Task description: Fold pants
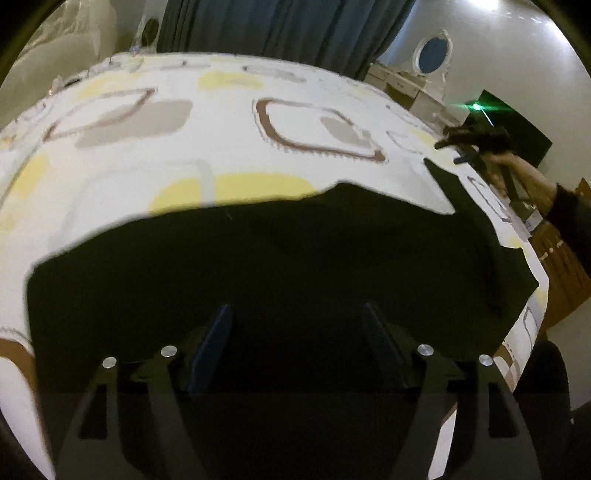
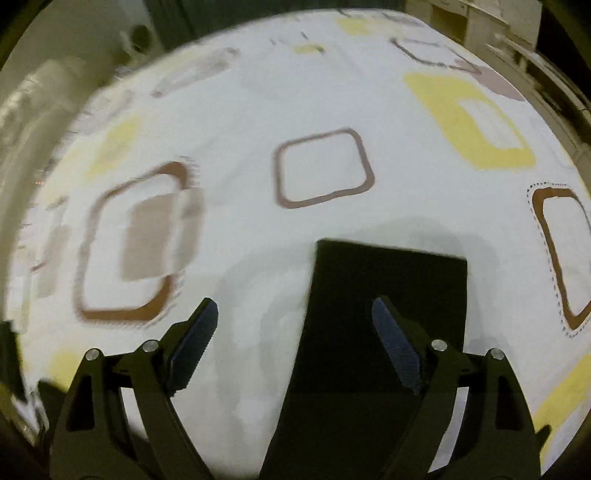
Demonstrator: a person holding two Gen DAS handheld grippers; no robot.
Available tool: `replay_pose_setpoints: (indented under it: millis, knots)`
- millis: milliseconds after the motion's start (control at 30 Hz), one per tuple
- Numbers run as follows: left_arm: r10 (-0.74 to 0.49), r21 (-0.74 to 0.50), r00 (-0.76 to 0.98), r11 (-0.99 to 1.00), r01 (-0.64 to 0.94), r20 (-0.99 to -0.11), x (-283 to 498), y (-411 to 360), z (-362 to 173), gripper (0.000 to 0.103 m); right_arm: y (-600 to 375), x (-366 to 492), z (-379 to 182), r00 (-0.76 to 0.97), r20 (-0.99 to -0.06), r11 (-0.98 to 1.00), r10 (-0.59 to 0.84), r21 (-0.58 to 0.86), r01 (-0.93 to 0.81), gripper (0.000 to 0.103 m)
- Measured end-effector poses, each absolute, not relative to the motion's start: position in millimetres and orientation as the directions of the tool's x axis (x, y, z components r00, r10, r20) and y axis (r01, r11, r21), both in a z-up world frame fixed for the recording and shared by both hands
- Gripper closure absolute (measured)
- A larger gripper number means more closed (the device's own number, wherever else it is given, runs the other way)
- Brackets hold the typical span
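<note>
Black pants (image 1: pixel 277 258) lie spread flat on a bed with a white patterned cover (image 1: pixel 221 140). My left gripper (image 1: pixel 297 314) is open, its fingers hovering over the near part of the pants. In the right wrist view, one dark pant leg end (image 2: pixel 388 288) lies on the cover, its square hem pointing away. My right gripper (image 2: pixel 295 310) is open above it, the right finger (image 2: pixel 395 343) over the cloth and the left finger (image 2: pixel 195 339) over bare cover. The right gripper also shows in the left wrist view (image 1: pixel 476 144), held by a hand at the far right above the leg end.
The bed's right edge (image 1: pixel 532 325) drops off near the pants. A white dresser with an oval mirror (image 1: pixel 432 55) and a dark screen (image 1: pixel 517 125) stand beyond the bed at right. Dark curtains (image 1: pixel 280 26) hang behind it. A wooden cabinet (image 1: pixel 565 273) stands by the right edge.
</note>
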State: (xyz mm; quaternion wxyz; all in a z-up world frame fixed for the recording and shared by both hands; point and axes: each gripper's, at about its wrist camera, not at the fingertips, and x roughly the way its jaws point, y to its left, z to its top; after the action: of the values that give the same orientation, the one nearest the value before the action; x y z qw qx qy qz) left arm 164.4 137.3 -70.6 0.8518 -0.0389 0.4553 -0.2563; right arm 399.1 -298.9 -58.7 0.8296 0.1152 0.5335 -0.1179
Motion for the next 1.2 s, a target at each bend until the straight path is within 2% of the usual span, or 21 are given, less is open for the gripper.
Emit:
replay_pose_setpoints:
  millis: [100, 367, 400, 533, 667, 733, 800, 900, 1000, 1200]
  knots:
    - [-0.476, -0.311, 0.469, 0.868, 0.388, -0.744, 162.8, 134.9, -75.2, 0.026, -304.5, 420.1, -74.9, 0.351, -0.930, 0.934, -0.110, 0.023, 0.355, 0.017]
    - [-0.502, -0.345, 0.478, 0.858, 0.380, -0.721, 161.3, 136.8, -75.7, 0.026, -321.6, 440.2, -108.0, 0.249, -0.951, 0.908, -0.182, -0.066, 0.413, 0.019]
    - [-0.498, -0.337, 0.480, 0.860, 0.384, -0.722, 160.4, 136.0, -75.7, 0.026, -324.1, 439.4, -109.4, 0.244, -0.951, 0.904, -0.190, -0.072, 0.421, 0.027]
    - [-0.481, -0.310, 0.483, 0.866, 0.392, -0.732, 159.1, 132.6, -77.3, 0.026, -330.5, 435.7, -114.7, 0.238, -0.954, 0.902, -0.184, -0.068, 0.425, 0.034]
    - [-0.478, -0.308, 0.479, 0.867, 0.391, -0.737, 161.1, 131.9, -77.6, 0.025, -339.4, 432.3, -111.6, 0.241, -0.956, 0.897, -0.169, -0.047, 0.440, 0.049]
    - [-0.478, -0.310, 0.480, 0.868, 0.389, -0.736, 161.3, 132.8, -77.9, 0.025, -344.1, 428.7, -109.1, 0.249, -0.956, 0.898, -0.157, -0.033, 0.438, 0.058]
    - [-0.477, -0.309, 0.480, 0.868, 0.389, -0.736, 161.9, 132.3, -78.3, 0.025, -350.7, 423.4, -105.1, 0.270, -0.955, 0.900, -0.125, 0.005, 0.436, 0.074]
    - [-0.472, -0.306, 0.479, 0.870, 0.386, -0.740, 162.6, 131.0, -79.0, 0.025, -357.7, 410.6, -95.2, 0.308, -0.948, 0.896, -0.085, 0.063, 0.440, 0.089]
    - [-0.468, -0.299, 0.479, 0.872, 0.388, -0.743, 162.7, 129.7, -79.7, 0.025, -364.3, 397.0, -85.2, 0.348, -0.936, 0.886, -0.046, 0.123, 0.448, 0.093]
    - [-0.457, -0.288, 0.485, 0.877, 0.384, -0.745, 162.3, 127.6, -81.3, 0.025, -391.5, 348.2, -60.8, 0.466, -0.883, 0.845, 0.056, 0.290, 0.449, 0.094]
